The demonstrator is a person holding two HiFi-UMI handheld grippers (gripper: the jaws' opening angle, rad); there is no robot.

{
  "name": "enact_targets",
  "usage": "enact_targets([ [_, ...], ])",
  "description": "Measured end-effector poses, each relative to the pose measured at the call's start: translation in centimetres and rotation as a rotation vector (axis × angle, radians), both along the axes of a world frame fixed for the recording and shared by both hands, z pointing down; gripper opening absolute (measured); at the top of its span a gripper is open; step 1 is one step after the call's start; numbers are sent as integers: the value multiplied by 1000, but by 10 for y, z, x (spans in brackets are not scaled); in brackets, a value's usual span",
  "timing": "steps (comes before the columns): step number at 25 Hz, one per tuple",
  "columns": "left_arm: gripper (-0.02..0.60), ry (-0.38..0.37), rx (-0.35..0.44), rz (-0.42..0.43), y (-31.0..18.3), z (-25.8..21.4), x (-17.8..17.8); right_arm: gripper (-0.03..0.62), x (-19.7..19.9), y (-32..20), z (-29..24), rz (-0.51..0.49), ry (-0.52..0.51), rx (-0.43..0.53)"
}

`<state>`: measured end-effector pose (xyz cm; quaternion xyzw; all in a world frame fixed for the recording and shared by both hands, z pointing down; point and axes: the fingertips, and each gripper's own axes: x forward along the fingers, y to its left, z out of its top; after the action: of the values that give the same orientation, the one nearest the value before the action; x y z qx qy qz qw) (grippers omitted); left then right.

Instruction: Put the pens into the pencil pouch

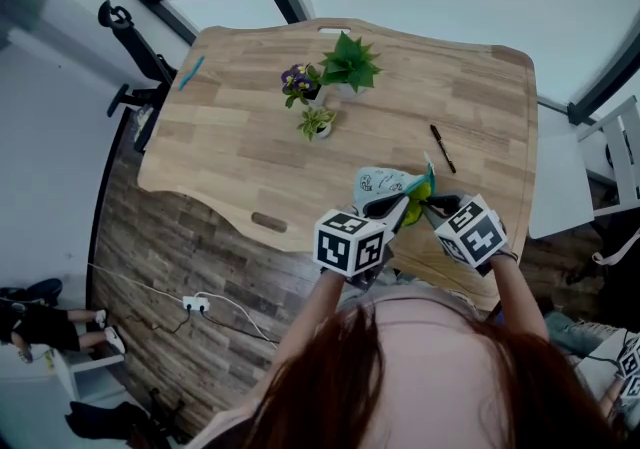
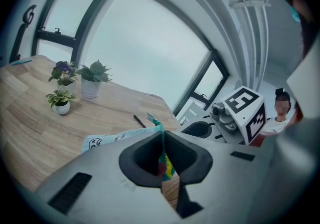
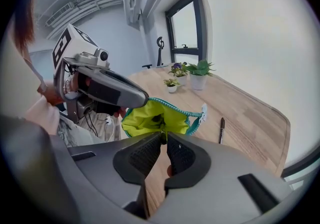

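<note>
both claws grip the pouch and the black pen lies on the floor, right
No. The black pen lies on the table beyond the pouch, not on the floor; the head view shows it. The left claw and right claw do grip the pouch.

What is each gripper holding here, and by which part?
Both hold the pencil pouch by the rim of its open mouth: the left gripper is shut on the zipper edge, the right gripper on the rim across from it.
</note>
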<state>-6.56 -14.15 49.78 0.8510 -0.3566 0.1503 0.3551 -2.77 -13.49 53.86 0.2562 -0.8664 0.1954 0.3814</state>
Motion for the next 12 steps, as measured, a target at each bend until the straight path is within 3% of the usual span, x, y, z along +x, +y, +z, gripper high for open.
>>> enact_targets([
  [12,15,195,-33,-149,-17,-19,-25,44,8,-21,-45,137,-133,104],
])
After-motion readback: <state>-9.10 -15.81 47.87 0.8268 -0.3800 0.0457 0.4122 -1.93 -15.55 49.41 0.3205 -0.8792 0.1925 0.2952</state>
